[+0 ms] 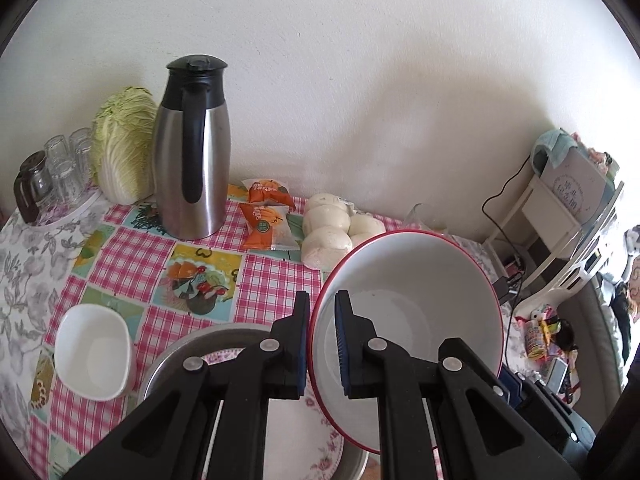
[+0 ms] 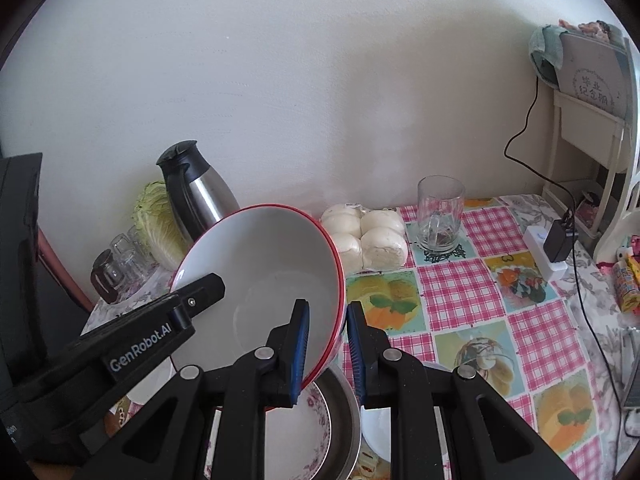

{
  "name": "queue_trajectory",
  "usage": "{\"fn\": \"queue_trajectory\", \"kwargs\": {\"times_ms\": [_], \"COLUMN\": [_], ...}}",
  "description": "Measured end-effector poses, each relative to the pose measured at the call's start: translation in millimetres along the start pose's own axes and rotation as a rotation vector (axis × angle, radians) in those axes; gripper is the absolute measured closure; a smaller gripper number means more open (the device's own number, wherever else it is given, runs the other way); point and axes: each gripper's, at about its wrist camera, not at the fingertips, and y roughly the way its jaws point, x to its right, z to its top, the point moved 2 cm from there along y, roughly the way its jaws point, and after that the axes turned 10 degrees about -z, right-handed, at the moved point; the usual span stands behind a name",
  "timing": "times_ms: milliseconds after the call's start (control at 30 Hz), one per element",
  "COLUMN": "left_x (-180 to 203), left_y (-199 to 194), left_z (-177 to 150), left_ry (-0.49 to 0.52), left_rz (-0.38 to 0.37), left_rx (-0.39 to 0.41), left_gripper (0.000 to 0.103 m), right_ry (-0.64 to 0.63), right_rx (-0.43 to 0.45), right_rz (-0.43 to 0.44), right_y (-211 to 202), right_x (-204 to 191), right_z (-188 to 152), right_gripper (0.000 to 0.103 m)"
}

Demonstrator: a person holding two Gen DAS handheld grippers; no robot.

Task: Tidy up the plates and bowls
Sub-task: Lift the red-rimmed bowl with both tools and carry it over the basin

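The left gripper (image 1: 322, 308) pinches the left rim of the red-rimmed white bowl (image 1: 412, 304), one blue pad inside the wall and one outside, the fingers narrowed down to the thickness of the rim. The right gripper (image 2: 328, 320) straddles the bowl's right rim: its inner pad lies against the inside wall, while a small gap shows between the outer pad and the red edge, so whether it truly clamps cannot be told. The bowl is tilted with its opening facing the cameras, held in the air above the metal basin (image 1: 168, 364) at the near edge of the table (image 2: 532, 332). A floral plate (image 2: 316, 420) lies inside that basin.

Only the left wrist view shows the small white square bowl (image 1: 94, 354) standing to the left of the basin, and the two orange snack packets (image 1: 266, 216) beside the steel thermos jug (image 1: 192, 156). Only the right wrist view shows the glass mug (image 2: 440, 214) standing right of the bagged steamed buns (image 2: 368, 236), the white power strip with a black adapter (image 2: 554, 246) at the far right, and part of a white dish (image 2: 376, 426) just right of the basin. Both views take in the cabbage (image 1: 120, 140) and the cluster of glasses (image 1: 66, 168) at the far left.
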Motion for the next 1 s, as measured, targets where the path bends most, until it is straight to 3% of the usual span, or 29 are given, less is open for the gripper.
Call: {"fn": "queue_trajectory", "kwargs": {"times_ms": [433,1000], "left_x": [-3,-35], "left_y": [-42,-52], "left_z": [-26,-66], "left_ry": [-0.095,-0.200], "left_rz": [-0.036,-0.050], "left_rx": [0.021,0.019], "left_gripper": [0.090,0.090], "right_ry": [-0.037,-0.098], "right_rx": [-0.007,-0.084], "right_rz": [0.000,-0.010], "right_y": [-46,-45], "right_x": [-4,-22], "right_z": [-21,-58], "right_gripper": [0.082,0.082]}}
